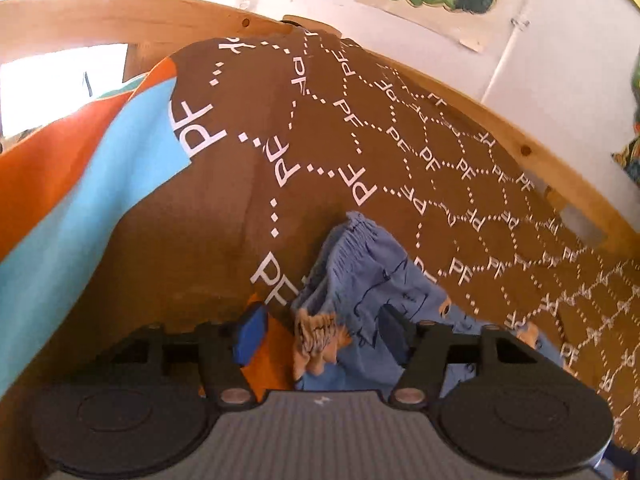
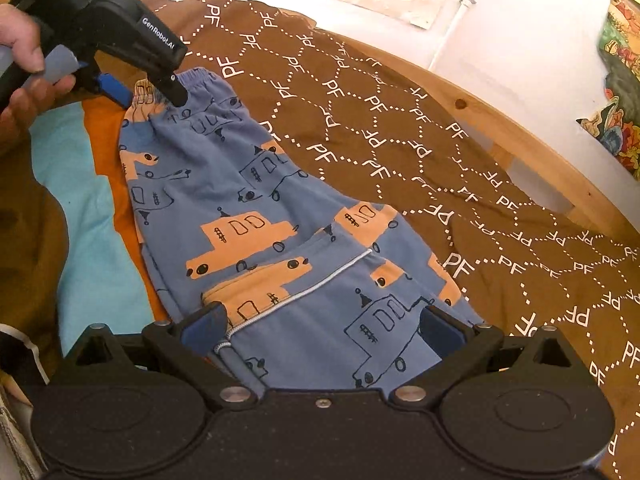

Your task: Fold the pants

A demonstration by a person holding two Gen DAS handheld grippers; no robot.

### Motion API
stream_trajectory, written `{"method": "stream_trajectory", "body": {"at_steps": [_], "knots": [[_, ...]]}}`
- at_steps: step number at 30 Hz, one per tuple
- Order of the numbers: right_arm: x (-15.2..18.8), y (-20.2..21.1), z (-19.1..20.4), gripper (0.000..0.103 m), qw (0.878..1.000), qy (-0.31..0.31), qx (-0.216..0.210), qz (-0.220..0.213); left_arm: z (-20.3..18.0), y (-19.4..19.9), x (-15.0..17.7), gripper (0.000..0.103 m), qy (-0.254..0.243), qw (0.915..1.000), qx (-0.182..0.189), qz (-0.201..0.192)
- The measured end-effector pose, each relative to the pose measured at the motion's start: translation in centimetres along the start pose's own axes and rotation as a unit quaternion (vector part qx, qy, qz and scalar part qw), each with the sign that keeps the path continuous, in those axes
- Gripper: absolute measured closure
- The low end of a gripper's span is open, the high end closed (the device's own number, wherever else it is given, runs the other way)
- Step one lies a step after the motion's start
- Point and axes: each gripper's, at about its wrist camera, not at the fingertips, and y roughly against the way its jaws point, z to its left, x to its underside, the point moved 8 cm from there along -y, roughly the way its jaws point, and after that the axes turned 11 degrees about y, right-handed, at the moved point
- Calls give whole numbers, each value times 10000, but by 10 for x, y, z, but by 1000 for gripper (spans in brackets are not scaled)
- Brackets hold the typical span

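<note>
One pair of pants (image 2: 256, 216), blue with orange cars, lies spread on a brown printed bedcover (image 2: 460, 152). In the right wrist view its long axis runs from the waistband (image 2: 192, 80) at about 11 o'clock down to the leg ends at 6 o'clock, directly under the right gripper (image 2: 324, 328). The right gripper's jaws stand wide apart, straddling the leg ends; the blue pads sit on or just above the cloth, and nothing is pinched between them as far as I can tell. A white seam line (image 2: 300, 296) crosses the near leg toward the left pad. The left gripper (image 2: 156, 88) sits at the far end, at the waistband, held in a hand (image 2: 24, 60); from this view its tips touch or press the elastic edge. In the left wrist view the left gripper (image 1: 320, 332) is open about halfway, with bunched waistband cloth (image 1: 352, 264) lying between and ahead of the pads at 12 o'clock; whether the pads have hold of it cannot be told, since a gap shows on both sides. Judgement: each gripper is at its own end of the garment, left nearer the waist, right nearer the legs, so the coming fold turns on bringing one end along this 11-to-6 axis onto the other. Count: one pair of pants, two grippers, one bedcover, one wooden bed rail (image 2: 520, 136), two wall pictures.
</note>
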Motion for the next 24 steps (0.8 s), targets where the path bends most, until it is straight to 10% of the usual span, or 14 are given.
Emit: {"method": "stream_trajectory", "body": {"at_steps": [3, 17, 24], "knots": [[0, 1, 1, 1, 10000, 34, 54, -16, 6, -6, 1, 70, 175, 9997, 12, 167], [-18, 2, -22, 1, 9992, -66, 102, -372, 9, -5, 3, 87, -51, 9999, -99, 122], [-42, -62, -51, 1, 9975, 462, 530, -27, 8, -7, 3, 88, -195, 9997, -113, 40]]}}
